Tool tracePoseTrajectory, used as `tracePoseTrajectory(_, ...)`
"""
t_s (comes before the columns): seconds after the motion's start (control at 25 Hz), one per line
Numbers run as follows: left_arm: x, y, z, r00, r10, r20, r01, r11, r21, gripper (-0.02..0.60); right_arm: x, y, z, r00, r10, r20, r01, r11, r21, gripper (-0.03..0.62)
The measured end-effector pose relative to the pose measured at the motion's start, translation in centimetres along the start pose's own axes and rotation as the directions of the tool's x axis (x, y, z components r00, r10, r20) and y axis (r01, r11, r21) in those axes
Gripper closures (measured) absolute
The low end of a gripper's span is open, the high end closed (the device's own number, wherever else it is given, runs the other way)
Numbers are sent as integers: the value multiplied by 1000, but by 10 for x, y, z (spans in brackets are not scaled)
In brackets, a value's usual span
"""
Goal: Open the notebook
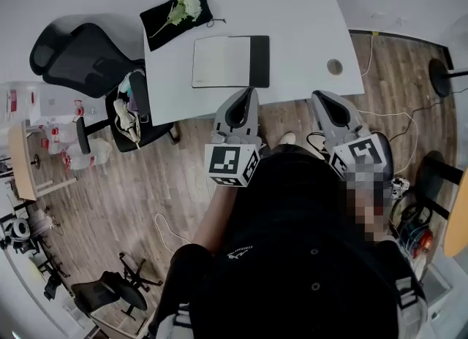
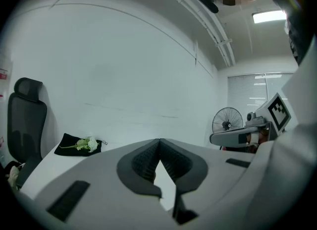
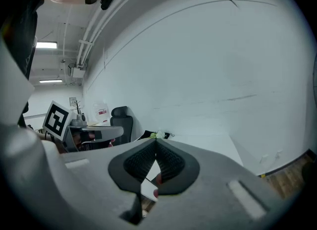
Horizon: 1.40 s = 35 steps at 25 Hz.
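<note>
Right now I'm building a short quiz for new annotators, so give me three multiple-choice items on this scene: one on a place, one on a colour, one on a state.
1. Where does the notebook lie?
A. on the table
B. on the chair
C. on the floor

2. What colour is the cloth under the flowers?
A. red
B. white
C. black

3. How do the jaws of the left gripper stand?
A. wide apart
B. shut, with nothing between them
C. clamped on a pen

Answers:
1 A: the head view shows it flat on the white tabletop.
2 C: the cloth is dark against the white top.
3 B: in the left gripper view the tips meet and hold nothing.
</note>
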State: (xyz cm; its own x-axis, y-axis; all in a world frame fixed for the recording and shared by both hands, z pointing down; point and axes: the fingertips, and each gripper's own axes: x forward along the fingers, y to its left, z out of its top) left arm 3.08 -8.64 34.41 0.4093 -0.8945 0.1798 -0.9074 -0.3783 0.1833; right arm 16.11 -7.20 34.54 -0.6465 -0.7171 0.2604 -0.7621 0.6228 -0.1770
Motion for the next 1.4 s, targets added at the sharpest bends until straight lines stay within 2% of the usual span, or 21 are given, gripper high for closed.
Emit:
tracePoseTrajectory(0.44,-17,2,39,996,34,86,-38,998,40,575,-16,-2,51,992,-7,125,14,998,-57,589)
tracePoseTrajectory(0.64,-23,2,47,993,52,110,-55,998,25,575,-23,-6,70,984,-35,176,39,999,-22,589)
tracePoseTrajectory(0.88,-24,-2,52,990,61,127,-64,998,16,575,-27,1,79,980,-17,201,22,1000,-20,589)
tracePoseTrajectory(1.4,-19,-1,61,991,43,126,-52,996,72,575,-24,8,85,975,-5,221,11,1000,-22,589)
